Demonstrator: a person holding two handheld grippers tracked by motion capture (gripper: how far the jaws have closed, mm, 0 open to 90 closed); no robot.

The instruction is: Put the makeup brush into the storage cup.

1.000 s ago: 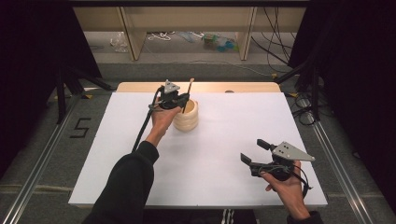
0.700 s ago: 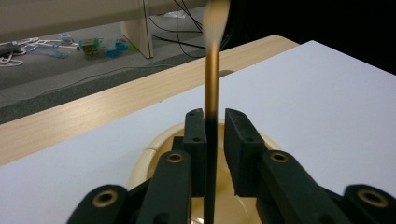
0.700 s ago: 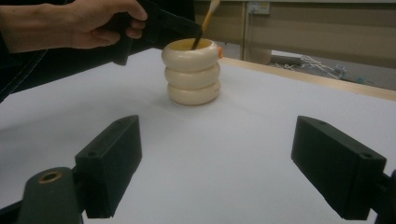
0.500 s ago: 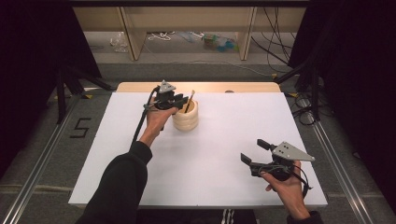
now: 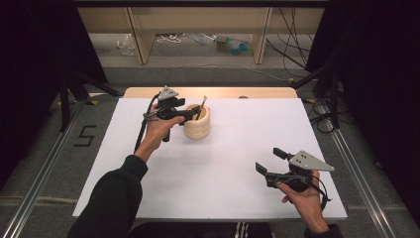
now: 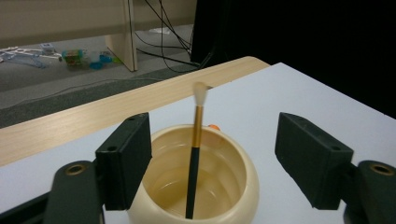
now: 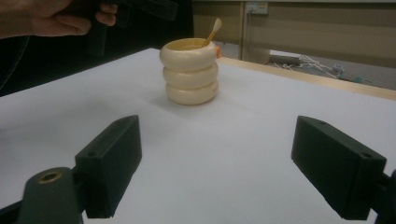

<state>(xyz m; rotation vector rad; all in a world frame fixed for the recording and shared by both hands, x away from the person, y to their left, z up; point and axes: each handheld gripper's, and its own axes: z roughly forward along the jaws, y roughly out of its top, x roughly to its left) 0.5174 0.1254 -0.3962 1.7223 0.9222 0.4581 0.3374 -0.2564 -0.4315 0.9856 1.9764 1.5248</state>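
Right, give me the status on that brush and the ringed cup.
Done: the brush stands in the cream ringed cup, bristle end up, leaning on the rim. In hand: the left gripper has just been opening; its jaws stand wide either side of the brush, pads clear of it. Left: probably only drawing that gripper away. The right gripper is open and holds nothing over the white table.

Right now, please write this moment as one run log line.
left claw: just opened, brush released | makeup brush: standing in cream ribbed cup | right claw: open, empty, apart
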